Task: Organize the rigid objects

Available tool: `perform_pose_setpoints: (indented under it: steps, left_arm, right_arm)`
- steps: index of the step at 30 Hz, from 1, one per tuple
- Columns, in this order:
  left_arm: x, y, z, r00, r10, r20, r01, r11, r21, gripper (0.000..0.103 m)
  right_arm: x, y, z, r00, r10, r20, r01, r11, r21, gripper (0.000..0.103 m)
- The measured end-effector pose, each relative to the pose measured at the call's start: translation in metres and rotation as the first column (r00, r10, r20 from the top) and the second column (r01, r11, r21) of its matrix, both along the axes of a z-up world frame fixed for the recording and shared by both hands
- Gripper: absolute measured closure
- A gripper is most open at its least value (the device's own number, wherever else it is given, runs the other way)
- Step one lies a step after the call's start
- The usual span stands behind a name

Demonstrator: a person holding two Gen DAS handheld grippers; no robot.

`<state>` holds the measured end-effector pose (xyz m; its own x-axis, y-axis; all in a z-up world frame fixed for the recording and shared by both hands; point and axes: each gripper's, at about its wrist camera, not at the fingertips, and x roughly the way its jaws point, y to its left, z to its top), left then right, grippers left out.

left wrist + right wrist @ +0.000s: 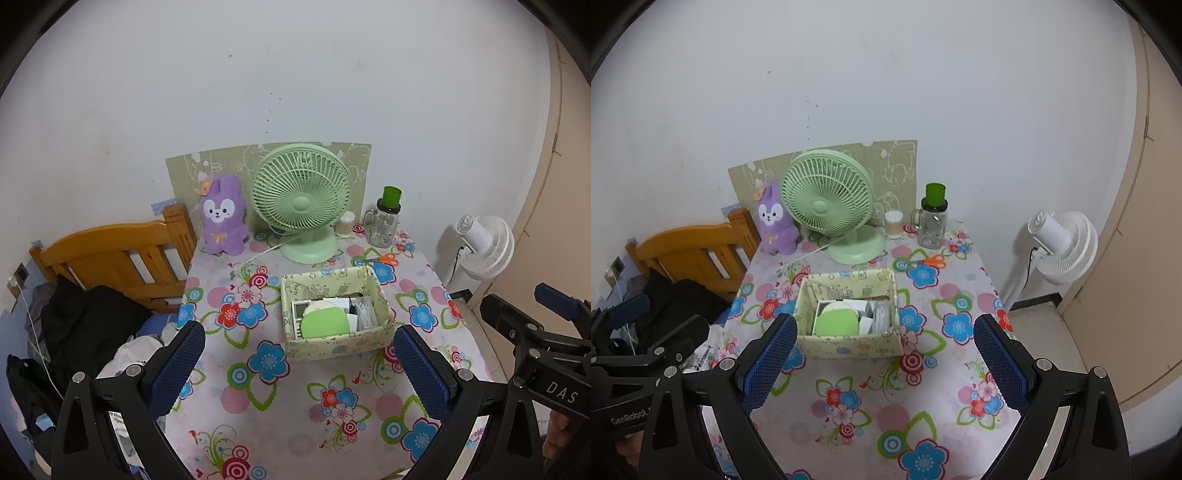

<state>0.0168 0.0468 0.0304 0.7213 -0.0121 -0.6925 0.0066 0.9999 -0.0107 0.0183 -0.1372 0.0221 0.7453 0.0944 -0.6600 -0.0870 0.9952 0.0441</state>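
Note:
A pale patterned storage box [369,341] [846,347] sits mid-table on the floral tablecloth [280,413] [923,402]. Inside lie a round green disc [325,320] [836,322], white cards and small packets. Orange-handled scissors [384,259] [932,261] lie behind the box. A glass jar with a green lid [386,221] [932,218] and a cotton-swab tub [345,223] [894,223] stand at the back. My left gripper [299,365] hovers open in front of the box, holding nothing. My right gripper [884,360] is open too, just before the box.
A green desk fan [301,199] [829,201] and a purple plush rabbit [223,216] [774,221] stand at the table's back. A wooden bed frame [118,258] [698,254] with dark clothes is left. A white floor fan [484,245] [1060,243] stands right.

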Motion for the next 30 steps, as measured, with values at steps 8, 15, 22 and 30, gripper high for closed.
perform_pose_setpoints:
  steps: [8, 15, 22, 30]
  left_arm:
    - [-0.009, -0.004, 0.0, 1.0, 0.008, 0.022, -0.009, 0.999, 0.048, 0.0]
    - [-0.013, -0.001, 0.0, 1.0, 0.02, 0.02, -0.021, 0.999, 0.045, 0.0]
    - [-0.017, 0.005, 0.0, 0.999, 0.047, 0.026, -0.048, 0.998, 0.034, 0.0]
    - [-0.021, 0.005, 0.0, 0.998, 0.045, 0.039, -0.046, 0.998, 0.039, 0.0]
  right_arm:
    - [-0.003, -0.001, -0.005, 1.0, -0.012, -0.018, 0.012, 1.0, 0.013, 0.005]
    - [-0.007, 0.007, -0.008, 0.999, 0.018, -0.028, -0.018, 1.0, 0.001, 0.005]
    - [-0.012, 0.01, -0.006, 1.0, 0.027, -0.008, -0.027, 0.999, -0.024, 0.005]
    - [-0.016, 0.012, -0.004, 1.0, 0.024, 0.006, -0.024, 0.999, -0.036, 0.005]
